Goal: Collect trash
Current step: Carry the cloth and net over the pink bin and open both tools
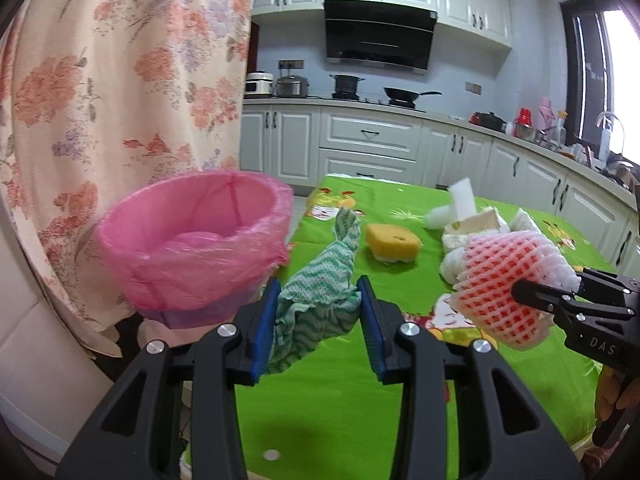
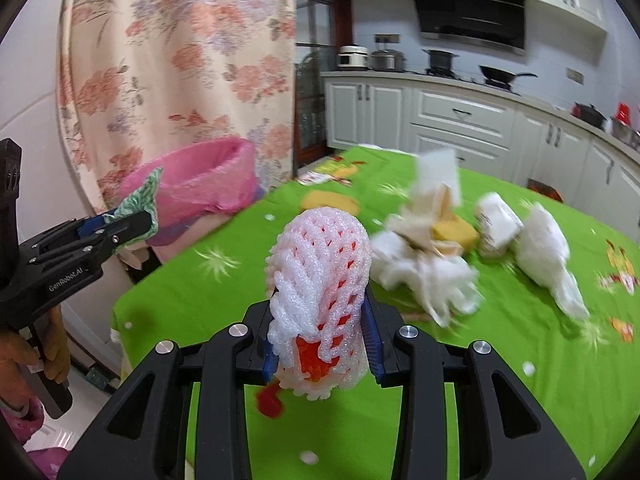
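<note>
Both grippers are loaded, the left gripper (image 1: 318, 320) pinching a green rag (image 1: 320, 288), the right gripper (image 2: 320, 336) clamping a foam fruit net (image 2: 320, 292), while the pink-lined bin (image 1: 192, 240) looks nearly empty, and sponges (image 1: 392, 242) and tissue wads (image 2: 424, 276) remain.

Green-white rag (image 1: 320, 300), crumpled, held off the table w/ one end up, near the pink-lined bin (image 1: 192, 240) at the table's left edge. White foam net (image 2: 320, 292) over red, upright, held above the table.

white kitchen cabinets (image 1: 370, 136), black range hood (image 1: 378, 36), floral curtain (image 1: 132, 60), bright window (image 1: 620, 72)
</note>
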Motion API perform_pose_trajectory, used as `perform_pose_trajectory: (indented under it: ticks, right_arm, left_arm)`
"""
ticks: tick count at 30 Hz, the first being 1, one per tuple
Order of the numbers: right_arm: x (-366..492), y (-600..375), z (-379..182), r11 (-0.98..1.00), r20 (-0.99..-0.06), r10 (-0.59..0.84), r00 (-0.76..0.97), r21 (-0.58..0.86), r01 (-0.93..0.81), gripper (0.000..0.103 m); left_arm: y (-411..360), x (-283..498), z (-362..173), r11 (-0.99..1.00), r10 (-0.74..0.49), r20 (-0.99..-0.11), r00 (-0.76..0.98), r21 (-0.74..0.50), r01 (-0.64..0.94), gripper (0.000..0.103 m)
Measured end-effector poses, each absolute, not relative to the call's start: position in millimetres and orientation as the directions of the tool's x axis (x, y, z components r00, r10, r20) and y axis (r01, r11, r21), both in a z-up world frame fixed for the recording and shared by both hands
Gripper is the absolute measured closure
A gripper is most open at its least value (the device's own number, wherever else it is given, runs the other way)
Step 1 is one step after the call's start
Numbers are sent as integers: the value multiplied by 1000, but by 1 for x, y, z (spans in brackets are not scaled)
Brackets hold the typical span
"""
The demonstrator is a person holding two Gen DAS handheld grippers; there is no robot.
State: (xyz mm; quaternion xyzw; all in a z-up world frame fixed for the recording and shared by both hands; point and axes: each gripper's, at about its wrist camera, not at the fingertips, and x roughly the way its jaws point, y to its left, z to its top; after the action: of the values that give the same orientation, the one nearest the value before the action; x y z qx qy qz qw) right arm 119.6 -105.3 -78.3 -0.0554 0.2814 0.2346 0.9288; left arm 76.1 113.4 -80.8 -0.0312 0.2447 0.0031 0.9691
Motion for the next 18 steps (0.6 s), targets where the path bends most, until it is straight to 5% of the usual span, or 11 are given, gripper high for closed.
perform_pose_trajectory:
  ticks: [18]
  right_arm:
    - [140,-4,-44,782,-515,520,681,-34,-623,69]
  left_arm:
    - [189,94,-45,986,126,-443,887,-46,-163,65]
